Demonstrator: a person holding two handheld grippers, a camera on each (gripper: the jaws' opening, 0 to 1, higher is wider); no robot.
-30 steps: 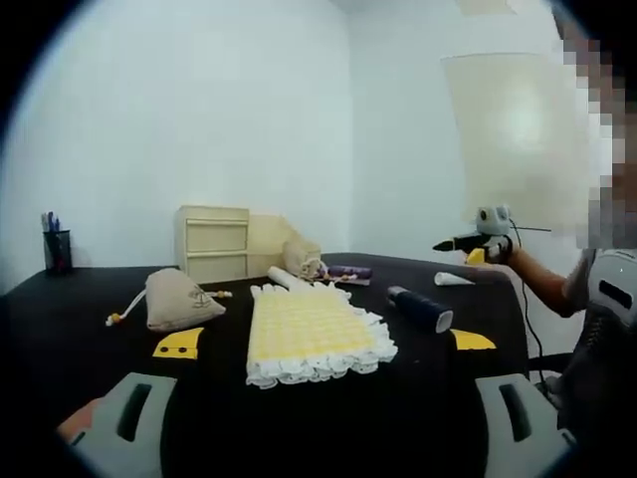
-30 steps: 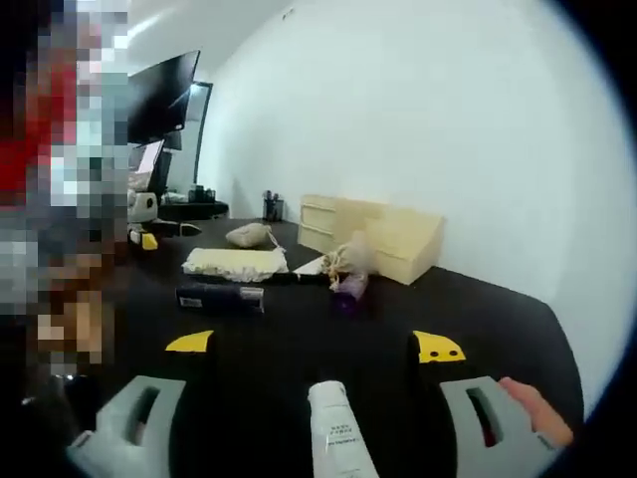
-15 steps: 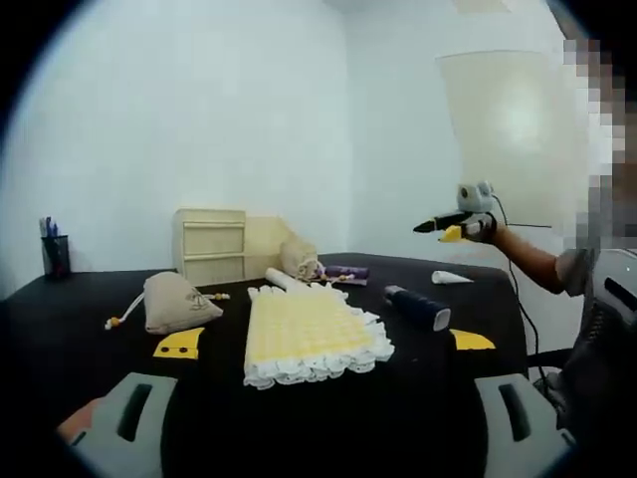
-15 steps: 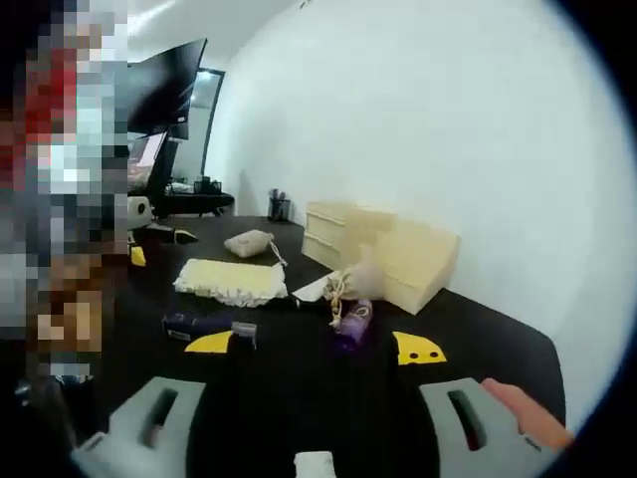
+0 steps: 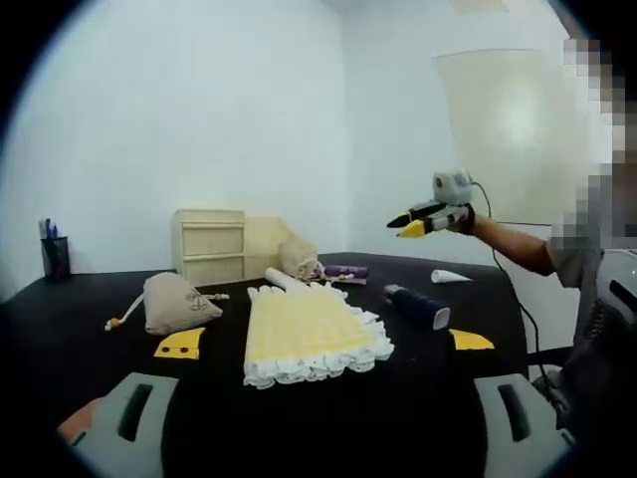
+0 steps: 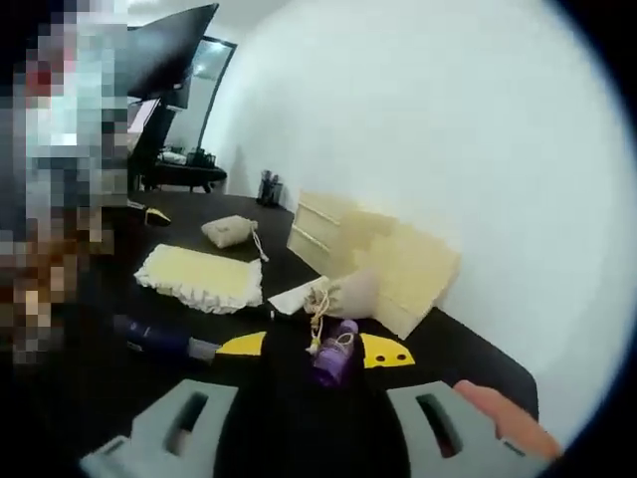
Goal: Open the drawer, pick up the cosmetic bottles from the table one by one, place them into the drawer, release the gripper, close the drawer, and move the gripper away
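Left gripper [image 5: 323, 418] fingers spread, empty, bases cut off at frame bottom. Ahead between them lies the yellow frilled cloth [image 5: 314, 334]; dark cylindrical cosmetic bottle [image 5: 418, 307] beyond the right finger; pale wooden drawer unit [image 5: 211, 244] far ahead, shut. Right gripper [image 6: 309, 433] fingers spread, empty; purple cosmetic bottle [image 6: 334, 355] just ahead between them, partly blurred. White tube [image 5: 450, 277] small, unclear.

On the desk [image 5: 90, 299] there were two drawstring pouches, one on the left [image 5: 177, 300] and one far back by the drawers [image 5: 300, 258]. One drawer unit [image 5: 211, 244] stood at the far side. Three bottles lay there: a dark one [image 5: 418, 306], a purple one [image 5: 346, 271] and a white tube [image 5: 449, 277]. There was one frilled yellow cloth [image 5: 311, 331], one pen cup [image 5: 56, 250] and two yellow markers [image 5: 180, 344] [image 5: 471, 341].
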